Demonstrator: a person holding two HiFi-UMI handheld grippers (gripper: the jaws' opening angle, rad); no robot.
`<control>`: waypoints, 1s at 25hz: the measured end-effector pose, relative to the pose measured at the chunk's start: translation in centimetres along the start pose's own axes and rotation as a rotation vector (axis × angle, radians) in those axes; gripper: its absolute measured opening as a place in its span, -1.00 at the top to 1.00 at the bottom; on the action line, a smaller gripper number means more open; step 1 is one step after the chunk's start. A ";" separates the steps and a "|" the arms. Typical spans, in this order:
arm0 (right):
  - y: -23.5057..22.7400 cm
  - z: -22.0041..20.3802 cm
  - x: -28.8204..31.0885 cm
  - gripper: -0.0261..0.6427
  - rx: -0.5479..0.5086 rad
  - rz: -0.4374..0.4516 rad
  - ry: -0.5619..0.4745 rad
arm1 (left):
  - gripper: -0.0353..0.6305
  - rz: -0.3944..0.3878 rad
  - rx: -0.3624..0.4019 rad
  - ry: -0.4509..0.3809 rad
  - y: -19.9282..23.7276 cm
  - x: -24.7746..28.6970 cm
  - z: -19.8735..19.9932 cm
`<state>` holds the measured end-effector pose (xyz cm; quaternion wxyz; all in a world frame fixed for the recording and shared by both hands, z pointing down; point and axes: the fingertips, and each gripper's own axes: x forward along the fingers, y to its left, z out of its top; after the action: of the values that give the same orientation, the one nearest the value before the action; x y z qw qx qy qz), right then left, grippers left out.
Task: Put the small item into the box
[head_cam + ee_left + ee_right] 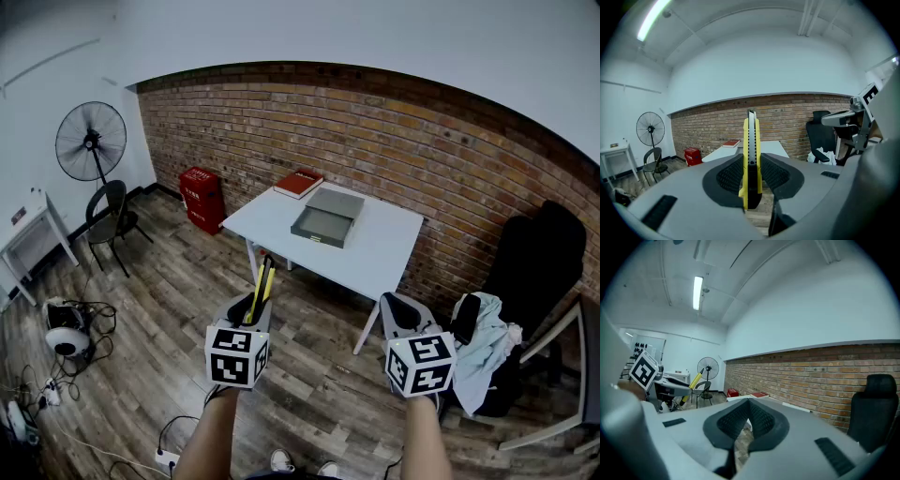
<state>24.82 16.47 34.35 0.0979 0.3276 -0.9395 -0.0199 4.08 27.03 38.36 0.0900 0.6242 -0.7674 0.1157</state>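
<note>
A yellow utility knife [751, 150] stands upright between the pads of my left gripper [751, 176], which is shut on it. In the head view the knife [262, 279] sticks out forward from that gripper [249, 307], held over the wooden floor well short of the white table [389, 246]. An open grey box [322, 226] lies on the table with its lid [336, 202] behind it. My right gripper [397, 310] hangs beside the left one, its jaws [747, 418] shut with nothing between them. Seen from the right gripper view, the knife [695, 380] shows at the left.
A red book [298, 183] lies at the table's far corner. A red crate [202, 197], a standing fan [91, 142] and a dark chair [111, 223] are at the left. A black office chair [539, 258] with a cloth [486, 342] stands right. Cables [56, 384] lie on the floor.
</note>
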 end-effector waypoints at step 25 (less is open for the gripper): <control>4.4 1.0 6.3 0.86 0.039 -0.066 0.008 | 0.50 -0.083 0.015 -0.004 8.2 3.8 -0.4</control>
<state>17.06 15.99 34.86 0.0943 0.3605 -0.9280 -0.0035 -4.72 25.19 39.26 0.0885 0.6563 -0.7402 0.1167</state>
